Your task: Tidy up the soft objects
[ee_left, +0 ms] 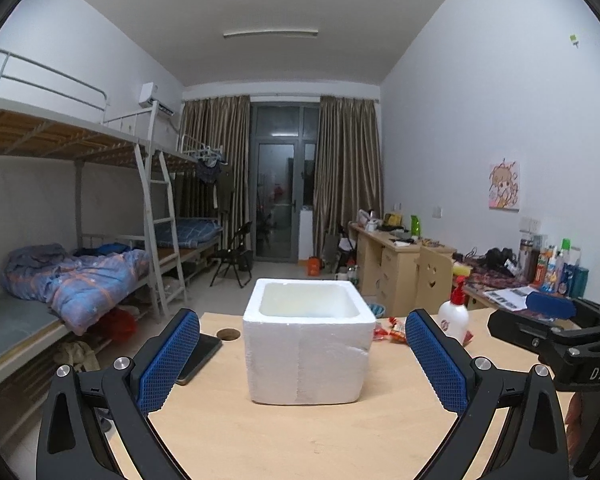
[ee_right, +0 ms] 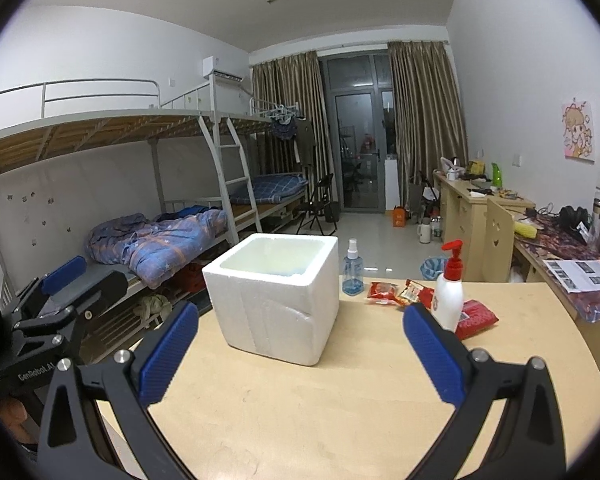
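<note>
Left wrist view: left gripper [ee_left: 302,354] low over a light wood desk [ee_left: 300,432], jaws wide apart, nothing between the blue pads [ee_left: 168,360]. Straight ahead, a white foam box [ee_left: 306,342] standing upright on the desk, open on top, inside looking bare as far as can be seen. Left of the box, a dark flat tablet [ee_left: 198,356] lying next to a round hole [ee_left: 228,334] in the desk. Right of the box, red snack packets [ee_left: 390,330] peeking out, partly hidden behind the right pad. Near them, a white pump bottle [ee_left: 454,316] with a red top, standing up. At the far right edge, the right gripper [ee_left: 556,320], black with a blue pad, held up beside the desk; jaws apart or together cannot be told from here.

Right wrist view: right gripper [ee_right: 300,350] also over the desk [ee_right: 300,420], jaws wide apart and holding nothing. Foam box [ee_right: 278,298] ahead and a bit to the left. Just behind the box on its right, a small clear spray bottle [ee_right: 353,270] with blue liquid. Red snack packets [ee_right: 400,292] lying flat on the desk, right of the box, well apart from it. White pump bottle [ee_right: 450,292] standing among the packets. One more red packet [ee_right: 476,318] lying just behind the bottle. Left gripper [ee_right: 66,284] at the left edge, off to the side of the desk. Bunk beds [ee_right: 140,184] with blue blankets along the left wall.
</note>
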Demonstrator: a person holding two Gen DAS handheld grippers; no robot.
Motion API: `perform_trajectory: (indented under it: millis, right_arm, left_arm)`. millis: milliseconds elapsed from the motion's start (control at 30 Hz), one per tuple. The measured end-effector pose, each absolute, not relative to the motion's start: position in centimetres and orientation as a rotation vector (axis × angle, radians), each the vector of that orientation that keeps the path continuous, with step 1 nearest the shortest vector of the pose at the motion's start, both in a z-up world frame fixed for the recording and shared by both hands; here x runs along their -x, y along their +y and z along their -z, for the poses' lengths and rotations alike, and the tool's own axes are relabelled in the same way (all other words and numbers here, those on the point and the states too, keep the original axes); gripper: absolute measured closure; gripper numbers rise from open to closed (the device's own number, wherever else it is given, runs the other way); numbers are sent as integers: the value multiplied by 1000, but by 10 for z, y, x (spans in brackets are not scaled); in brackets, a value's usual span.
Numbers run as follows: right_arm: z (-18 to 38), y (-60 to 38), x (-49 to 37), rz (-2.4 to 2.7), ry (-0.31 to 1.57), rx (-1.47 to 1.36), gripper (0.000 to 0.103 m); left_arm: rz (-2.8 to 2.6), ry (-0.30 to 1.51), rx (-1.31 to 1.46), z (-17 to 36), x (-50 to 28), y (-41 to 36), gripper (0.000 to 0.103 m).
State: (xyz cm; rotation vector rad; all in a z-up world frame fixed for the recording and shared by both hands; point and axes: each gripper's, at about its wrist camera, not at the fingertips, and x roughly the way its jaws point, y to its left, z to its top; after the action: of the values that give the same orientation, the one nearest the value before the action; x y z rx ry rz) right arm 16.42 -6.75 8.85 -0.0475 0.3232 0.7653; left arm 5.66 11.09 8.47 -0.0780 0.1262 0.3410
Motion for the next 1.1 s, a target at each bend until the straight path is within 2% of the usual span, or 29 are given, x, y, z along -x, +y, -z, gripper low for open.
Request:
perform_trajectory:
  millis: [700, 1100]
  right_arm:
    - [-68, -85, -129, -722, 248, 46, 0]
    - [-29, -92, -123, -713, 224, 27, 0]
  left_arm:
    - [-335, 120, 81, -69, -40, 91, 0]
    - [-380, 75, 79, -31, -33, 84, 0]
